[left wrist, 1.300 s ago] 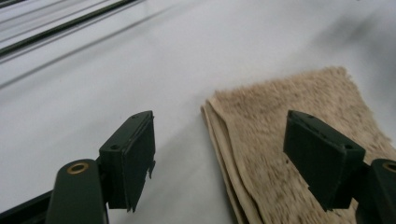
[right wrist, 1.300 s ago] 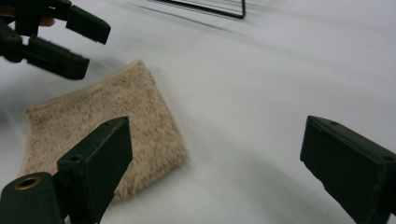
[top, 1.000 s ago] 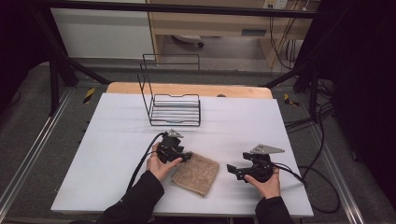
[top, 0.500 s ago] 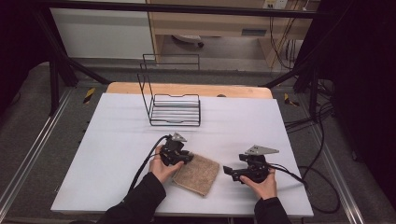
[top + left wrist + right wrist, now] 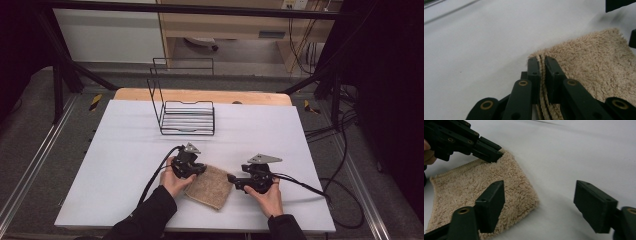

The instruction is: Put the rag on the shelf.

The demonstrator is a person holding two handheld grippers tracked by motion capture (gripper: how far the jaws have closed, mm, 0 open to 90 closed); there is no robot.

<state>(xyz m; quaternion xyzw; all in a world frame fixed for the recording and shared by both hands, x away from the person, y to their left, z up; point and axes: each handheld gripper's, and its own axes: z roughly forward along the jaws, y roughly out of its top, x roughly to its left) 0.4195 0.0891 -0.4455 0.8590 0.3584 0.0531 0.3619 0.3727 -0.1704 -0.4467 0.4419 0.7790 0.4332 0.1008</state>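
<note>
The folded tan towel (image 5: 209,186) lies flat on the white counter (image 5: 125,150), near your edge, betw. the two tongs. Left tongs (image 5: 542,65) have just been closing and are now clenched on the towel's far corner; in the left gripper view the doubled edge is sandwiched betw. the jaws. Right tongs (image 5: 540,201) have just been closing too but aren't on the cloth yet: jaws stand apart, one over the near-right corner of the towel (image 5: 484,192), the other over bare counter.

To do this step well, I'd say:
- Keep the left grip firm & steady, don't tug yet, or the fold slips out.
- Bring the right tongs lower & further in so the corner sits deep betw. the jaws, w/ both layers in, not just the top pile.
- Clamp only once the lower jaw slides under the edge; scraping the counter prob. bunches the cloth.
- Then lift both sides evenly.

The wire rack (image 5: 185,117) stands well apart at the far side, no obstacle for now.
</note>
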